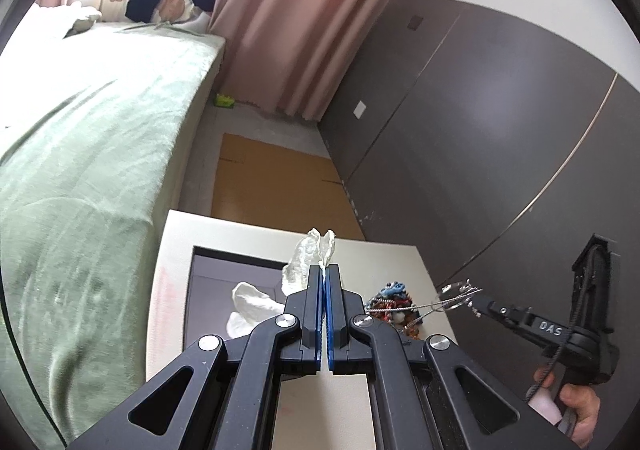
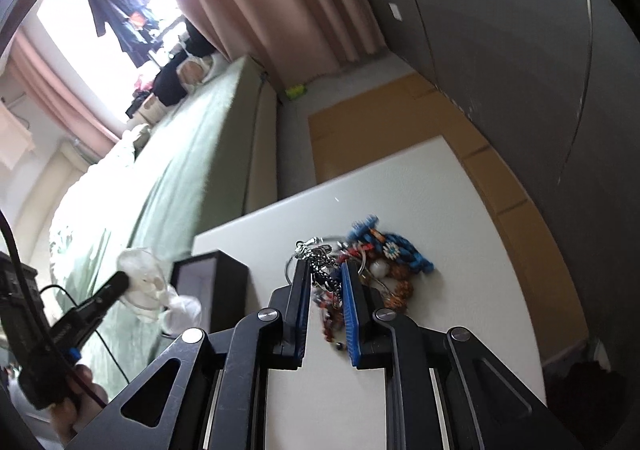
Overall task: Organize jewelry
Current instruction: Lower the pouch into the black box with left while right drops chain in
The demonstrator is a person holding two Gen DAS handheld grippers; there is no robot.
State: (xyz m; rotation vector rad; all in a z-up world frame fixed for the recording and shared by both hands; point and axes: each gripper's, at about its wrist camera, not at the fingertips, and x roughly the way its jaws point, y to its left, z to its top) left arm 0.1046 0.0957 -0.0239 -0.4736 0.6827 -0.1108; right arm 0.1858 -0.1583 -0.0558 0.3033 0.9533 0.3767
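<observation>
My left gripper [image 1: 325,270] is shut on a clear plastic bag [image 1: 316,250] and holds it above a dark jewelry box [image 1: 216,270] on the white table [image 1: 180,234]. White tissue [image 1: 250,306] lies in the box. My right gripper [image 2: 326,270] is shut on a silver chain with rings [image 2: 320,270] and lifts it over a heap of colourful beaded jewelry [image 2: 384,254]. From the left wrist view the right gripper [image 1: 476,300] holds the silver chain [image 1: 444,302] out from the heap [image 1: 394,306]. The left gripper [image 2: 120,282] with the bag [image 2: 144,282] shows left of the box [image 2: 216,286].
A bed with a green cover [image 1: 80,153] runs along the table's left side. A dark grey wardrobe [image 1: 480,121] stands on the right. Brown cardboard [image 1: 276,181] lies on the floor beyond the table, with pink curtains [image 1: 296,17] behind.
</observation>
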